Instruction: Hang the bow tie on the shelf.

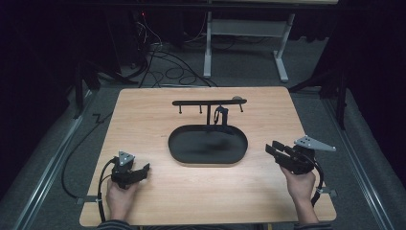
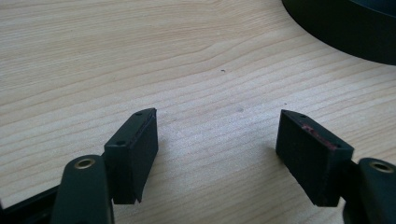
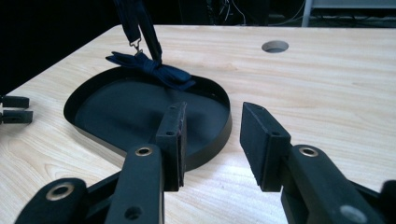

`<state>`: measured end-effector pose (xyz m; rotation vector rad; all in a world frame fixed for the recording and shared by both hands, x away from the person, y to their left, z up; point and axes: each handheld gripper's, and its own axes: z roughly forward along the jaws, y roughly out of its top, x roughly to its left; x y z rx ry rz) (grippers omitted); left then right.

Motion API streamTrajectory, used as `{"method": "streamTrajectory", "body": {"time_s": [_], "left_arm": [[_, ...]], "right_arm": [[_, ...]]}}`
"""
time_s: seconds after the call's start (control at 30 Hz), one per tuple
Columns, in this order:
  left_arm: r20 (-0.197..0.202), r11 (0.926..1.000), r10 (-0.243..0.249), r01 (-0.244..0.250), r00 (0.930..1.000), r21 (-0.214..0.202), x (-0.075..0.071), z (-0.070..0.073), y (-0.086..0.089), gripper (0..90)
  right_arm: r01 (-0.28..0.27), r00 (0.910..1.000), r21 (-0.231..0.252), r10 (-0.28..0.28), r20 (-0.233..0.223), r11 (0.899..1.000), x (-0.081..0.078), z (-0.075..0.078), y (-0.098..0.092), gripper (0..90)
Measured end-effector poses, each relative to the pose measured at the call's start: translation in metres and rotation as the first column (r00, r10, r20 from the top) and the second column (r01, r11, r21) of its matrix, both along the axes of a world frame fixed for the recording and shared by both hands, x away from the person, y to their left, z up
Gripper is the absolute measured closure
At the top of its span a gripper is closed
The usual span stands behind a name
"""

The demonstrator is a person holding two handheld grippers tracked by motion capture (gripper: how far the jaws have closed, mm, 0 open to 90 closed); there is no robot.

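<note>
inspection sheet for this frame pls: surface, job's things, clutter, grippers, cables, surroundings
Surface: light wooden table, one round hole in the top.
Job's things: black oval tray at centre; black rack with pegs stands at its far edge; a dark blue bow tie hangs by its strap from the rack, its bow resting on the tray rim.
Clutter: nothing seen.
Grippers: left gripper open over bare wood; right gripper open, aimed at the tray. Both held in hands.
Cables: one trails from each gripper; loose cables on the floor beyond the table.
Surroundings: grey floor, white desk frame, dark backdrop.
</note>
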<state>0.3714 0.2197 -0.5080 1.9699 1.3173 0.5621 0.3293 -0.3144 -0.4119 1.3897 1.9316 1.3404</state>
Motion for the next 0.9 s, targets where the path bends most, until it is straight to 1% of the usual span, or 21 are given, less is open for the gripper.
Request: {"method": "streamTrajectory", "body": {"time_s": [0.2,0.23,0.4,0.9], "left_arm": [[0.001,1.0,0.0,0.0,1.0,0.001,0.0,0.0,0.0,30.2],[0.0,1.0,0.0,0.0,1.0,0.001,0.0,0.0,0.0,30.2],[0.001,1.0,0.0,0.0,1.0,0.001,0.0,0.0,0.0,30.2],[0.001,1.0,0.0,0.0,1.0,0.001,0.0,0.0,0.0,30.2]], "right_arm": [[-0.006,0.9999,-0.003,0.006,-0.014,1.0,0.0,-0.008,0.001,63.1],[-0.005,0.9997,0.0,0.005,-0.023,1.0,0.0,-0.009,0.002,63.1],[-0.011,0.9992,-0.002,0.011,-0.037,1.0,0.001,-0.015,0.005,63.1],[-0.018,0.9967,-0.024,0.016,-0.079,1.0,0.003,-0.035,0.01,62.8]]}}
